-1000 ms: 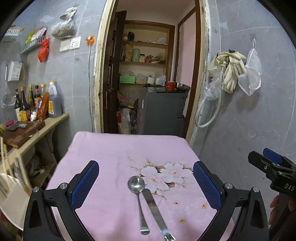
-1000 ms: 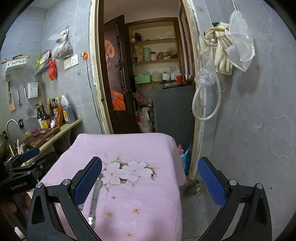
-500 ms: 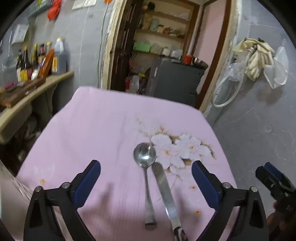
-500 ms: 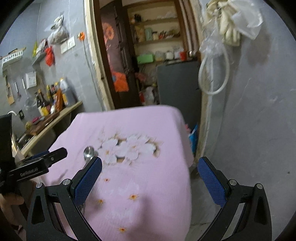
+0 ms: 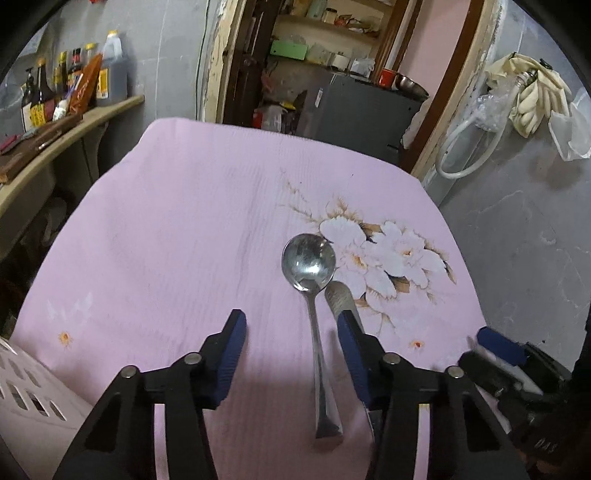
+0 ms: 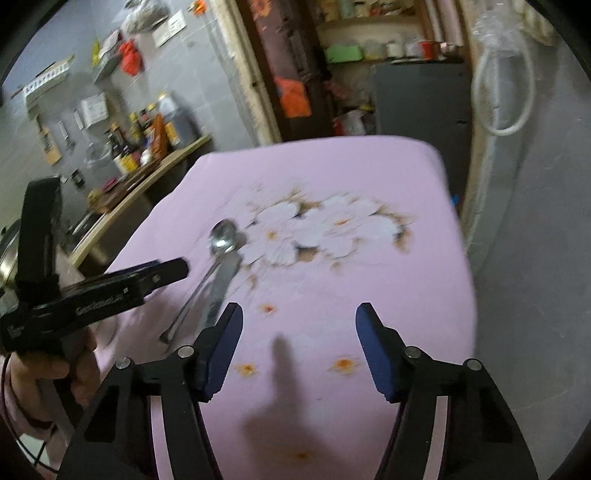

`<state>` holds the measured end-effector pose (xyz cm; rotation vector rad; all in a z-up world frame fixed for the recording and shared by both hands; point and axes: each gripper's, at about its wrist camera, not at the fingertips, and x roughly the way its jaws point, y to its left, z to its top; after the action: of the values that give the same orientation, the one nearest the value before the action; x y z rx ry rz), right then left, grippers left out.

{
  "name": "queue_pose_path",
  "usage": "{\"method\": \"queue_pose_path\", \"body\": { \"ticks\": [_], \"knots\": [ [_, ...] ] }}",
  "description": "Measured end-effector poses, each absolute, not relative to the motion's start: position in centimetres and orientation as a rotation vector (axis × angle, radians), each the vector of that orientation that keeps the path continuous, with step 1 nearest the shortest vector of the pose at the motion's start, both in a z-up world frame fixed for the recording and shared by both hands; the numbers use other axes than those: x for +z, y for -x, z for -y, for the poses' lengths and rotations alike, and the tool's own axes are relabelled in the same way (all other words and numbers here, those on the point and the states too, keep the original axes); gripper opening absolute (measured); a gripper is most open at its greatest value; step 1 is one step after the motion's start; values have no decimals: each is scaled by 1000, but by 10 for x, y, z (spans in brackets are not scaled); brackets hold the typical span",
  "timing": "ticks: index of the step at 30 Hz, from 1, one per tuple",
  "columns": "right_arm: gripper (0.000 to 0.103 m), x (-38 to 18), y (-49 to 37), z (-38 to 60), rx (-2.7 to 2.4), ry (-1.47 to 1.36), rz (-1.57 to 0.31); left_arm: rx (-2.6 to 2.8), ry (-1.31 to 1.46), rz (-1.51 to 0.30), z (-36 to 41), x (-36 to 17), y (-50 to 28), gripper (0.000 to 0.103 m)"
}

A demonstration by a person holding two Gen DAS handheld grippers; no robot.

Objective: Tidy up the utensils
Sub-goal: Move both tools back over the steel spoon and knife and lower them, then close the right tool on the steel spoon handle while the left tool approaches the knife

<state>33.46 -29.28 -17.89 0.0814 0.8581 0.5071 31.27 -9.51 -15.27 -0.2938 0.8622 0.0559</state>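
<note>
Left wrist view: left hand-held gripper (image 5: 291,334), jaws just narrowed but gripping nothing, straddled the spoon (image 5: 314,295), lengthwise on the pink tabletop (image 5: 177,229), bowl pointing away. Knife (image 5: 341,297) beside it, mostly hidden by the right finger. Right wrist view, blurred: right hand-held gripper (image 6: 299,332), likewise narrowing, empty over cloth.

A home kitchen: sauce bottles (image 5: 74,85) on a counter (image 5: 66,133), cluttered pantry shelves (image 5: 325,29) beyond.

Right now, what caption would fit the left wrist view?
Half-open left hand-held gripper straddling a spoon handle beside a table knife on a pink flowered cloth.
</note>
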Motion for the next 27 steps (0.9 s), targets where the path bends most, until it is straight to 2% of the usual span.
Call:
{"method": "queue_pose_path", "body": {
  "ticks": [2, 6, 10, 27],
  "knots": [
    [48, -183, -332, 285, 540, -66, -875, 58, 303, -874, 92, -155, -313, 43],
    [43, -189, -326, 268, 598, -42, -908, 51, 309, -890, 89, -158, -315, 37],
    [42, -192, -319, 256, 633, -33, -929, 24, 309, -902, 90, -160, -317, 34],
    [42, -192, -306, 228, 632, 123, -922, -11, 348, -933, 84, -167, -320, 33]
  ]
}}
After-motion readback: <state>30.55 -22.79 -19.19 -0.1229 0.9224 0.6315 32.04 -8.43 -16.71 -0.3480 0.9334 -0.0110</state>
